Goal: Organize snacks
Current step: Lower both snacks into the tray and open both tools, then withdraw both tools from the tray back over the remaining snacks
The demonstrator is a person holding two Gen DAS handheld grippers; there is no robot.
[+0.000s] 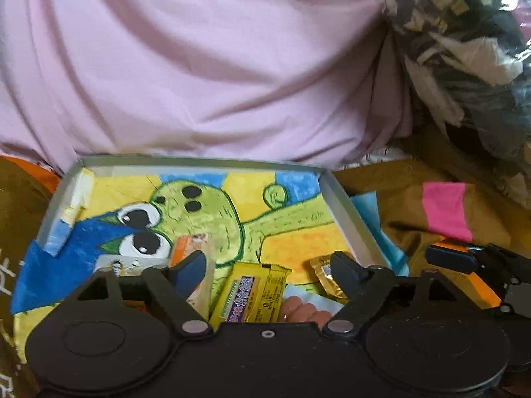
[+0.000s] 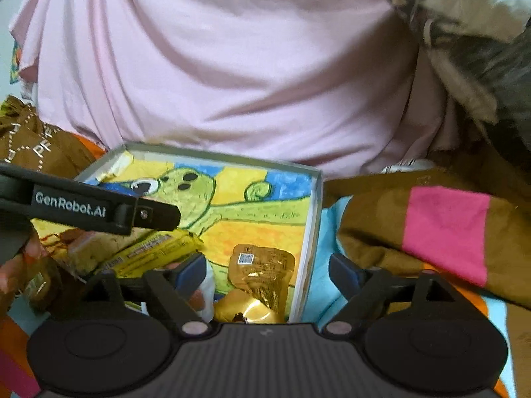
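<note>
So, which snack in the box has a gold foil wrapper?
The gold foil packet by the box's right wall; the long bar left of it is yellow.

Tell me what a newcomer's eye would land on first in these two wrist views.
First, the shallow box in the middle, its bottom covered by a bright crayon drawing of a green cartoon creature on yellow and blue. At its near edge lie a yellow snack packet and a gold foil packet. Behind the box, pale pink cloth fills the upper half of both views.
</note>
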